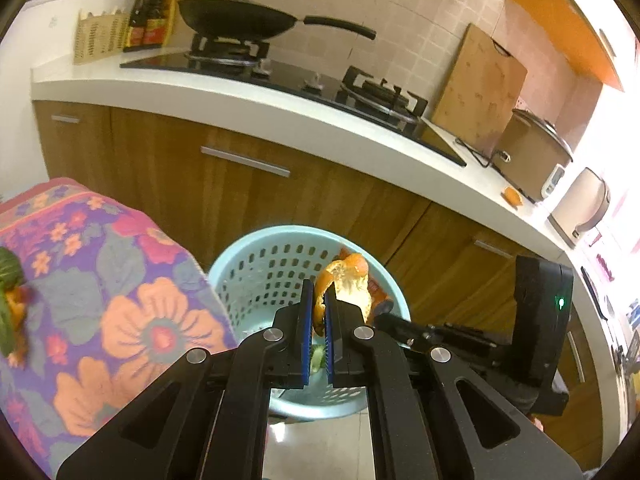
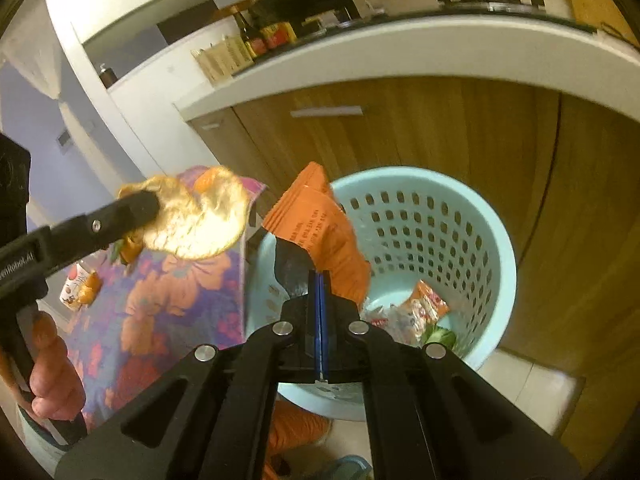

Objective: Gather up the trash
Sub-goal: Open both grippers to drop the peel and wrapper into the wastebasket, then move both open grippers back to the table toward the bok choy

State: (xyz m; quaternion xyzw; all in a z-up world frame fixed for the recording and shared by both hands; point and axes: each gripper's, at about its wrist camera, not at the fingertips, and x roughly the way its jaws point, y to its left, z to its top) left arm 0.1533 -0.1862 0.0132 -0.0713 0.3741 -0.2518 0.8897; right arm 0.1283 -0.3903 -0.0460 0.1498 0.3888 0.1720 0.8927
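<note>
With my left gripper (image 1: 318, 320) pinching orange peel (image 1: 348, 284) and my right gripper (image 2: 320, 300) pinching an orange wrapper (image 2: 320, 220) above the blue basket (image 2: 496, 248), the wrapper, near the rim, risked dropping outside.

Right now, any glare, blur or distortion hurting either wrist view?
Left wrist: right edge blown out by window light, countertop bowed by the fisheye, floral cloth soft. Right wrist: orange peel overexposed to near white, cabinet handle smeared; orange wrapper print stays fairly sharp.
</note>
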